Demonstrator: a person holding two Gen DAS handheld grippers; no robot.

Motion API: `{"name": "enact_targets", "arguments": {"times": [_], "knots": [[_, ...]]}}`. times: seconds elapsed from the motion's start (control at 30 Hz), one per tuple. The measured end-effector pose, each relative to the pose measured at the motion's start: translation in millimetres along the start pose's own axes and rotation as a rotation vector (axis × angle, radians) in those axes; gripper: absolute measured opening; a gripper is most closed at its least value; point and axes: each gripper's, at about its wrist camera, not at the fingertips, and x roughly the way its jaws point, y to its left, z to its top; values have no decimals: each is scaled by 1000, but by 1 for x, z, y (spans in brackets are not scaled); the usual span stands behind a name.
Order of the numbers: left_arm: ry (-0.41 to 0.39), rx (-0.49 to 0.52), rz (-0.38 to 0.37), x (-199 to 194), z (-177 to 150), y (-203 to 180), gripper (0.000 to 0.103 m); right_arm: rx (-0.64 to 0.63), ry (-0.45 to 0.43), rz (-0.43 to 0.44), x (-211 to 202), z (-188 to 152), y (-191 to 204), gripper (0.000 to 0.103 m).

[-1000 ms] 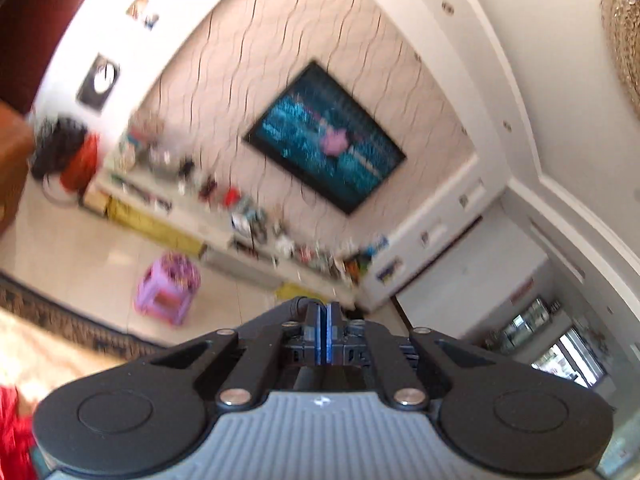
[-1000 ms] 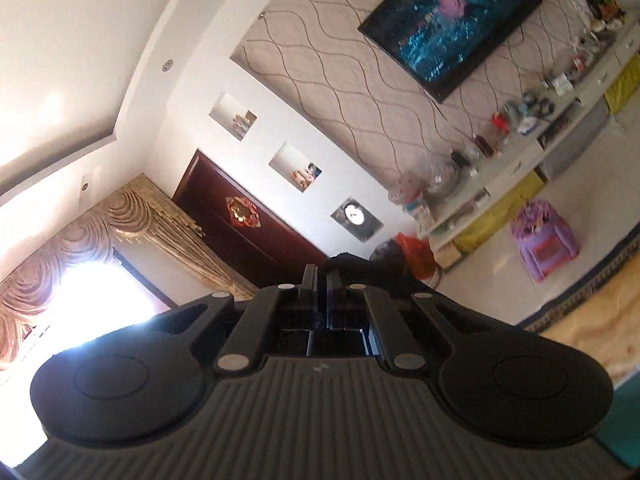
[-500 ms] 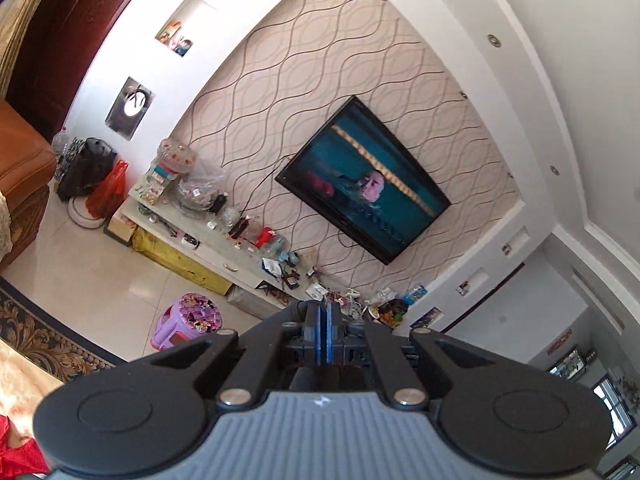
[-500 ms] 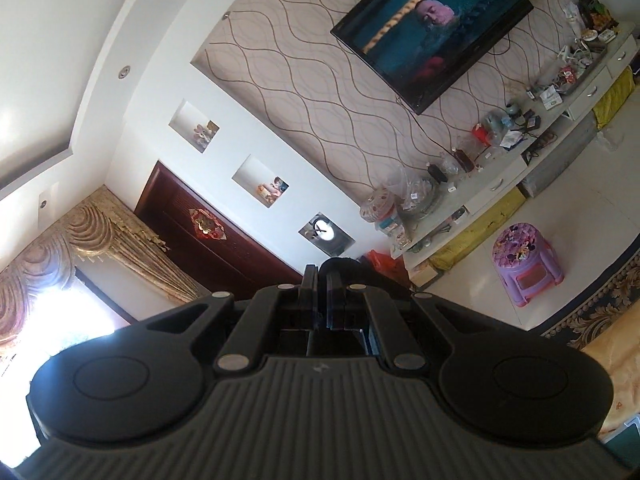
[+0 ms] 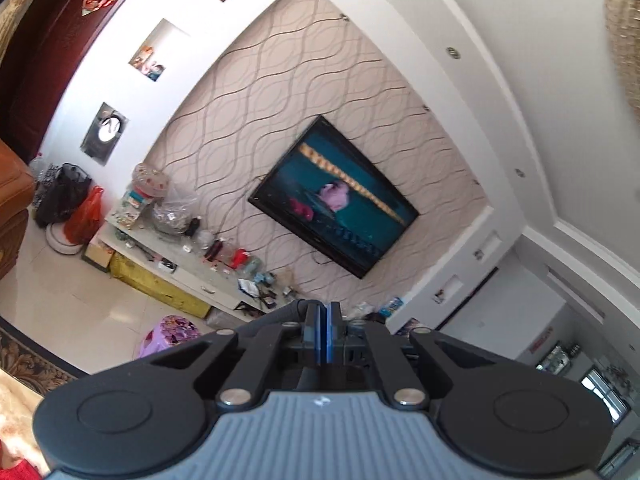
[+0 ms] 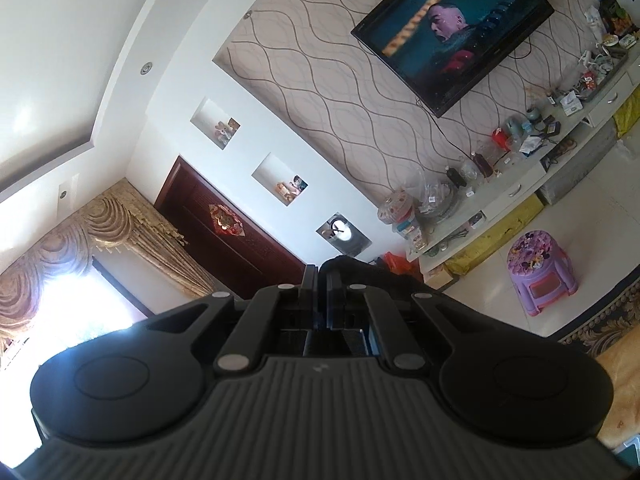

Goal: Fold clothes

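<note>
Both grippers point up at the living-room wall, away from any work surface. My left gripper (image 5: 323,320) is shut, its blue pads pressed together, with a dark grey fold of cloth (image 5: 286,312) showing just left of the fingers; I cannot tell if it is pinched. My right gripper (image 6: 320,284) is shut, and a dark bunched cloth (image 6: 360,272) shows just behind its tips; a grip on it is unclear. A scrap of red fabric (image 5: 16,468) lies at the bottom left of the left wrist view.
A wall TV (image 5: 332,216) hangs above a cluttered white console (image 5: 180,268). A purple plastic stool (image 6: 540,272) stands on the tiled floor beside a patterned rug edge (image 6: 600,328). A dark wooden door (image 6: 232,240) and a curtained window (image 6: 60,280) are at the left.
Both cameras have kept tilting and swinging, so the room shifts in view: the TV slides right in the left view and the stool rises in the right view. Both grippers stay shut.
</note>
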Motion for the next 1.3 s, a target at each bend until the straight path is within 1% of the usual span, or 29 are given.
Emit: {"name": "enact_targets", "arguments": {"times": [0.07,0.13,0.2,0.3,0.4,0.5,0.63,0.73,0.8,0.97,1.03,1.13,1.2,1.3], "knots": [[27,4,-26,-23,-39,9,2,5,16,3,-28,-29,-17,6],[65,6,-22,-47,-91,27,2,12,45,-21,-59,-70,-39,6],[136,-1,2,-69,-150,53,2,37,89,-64,-86,-119,-69,6],[261,-31,77,-90,-243,102,2,115,178,-162,-121,-205,-126,6],[417,-123,141,-95,-339,159,2,232,276,-274,-145,-298,-191,6],[541,-196,194,-100,-427,208,2,326,367,-369,-160,-385,-247,6],[679,-230,250,-114,-523,252,2,375,481,-453,-176,-478,-297,6],[768,-263,287,-123,-573,282,2,385,541,-517,-193,-529,-325,6],[810,-273,303,-133,-602,301,2,390,574,-562,-207,-557,-340,6],[875,-294,338,-160,-654,334,2,386,651,-651,-236,-616,-365,6],[897,-270,346,-167,-667,341,2,372,674,-669,-242,-634,-369,6],[931,-243,360,-173,-684,349,2,305,719,-700,-242,-658,-366,6],[934,-229,372,-175,-689,353,2,265,738,-722,-242,-670,-361,6],[942,-206,375,-176,-692,356,2,211,759,-729,-243,-683,-351,6]]}}
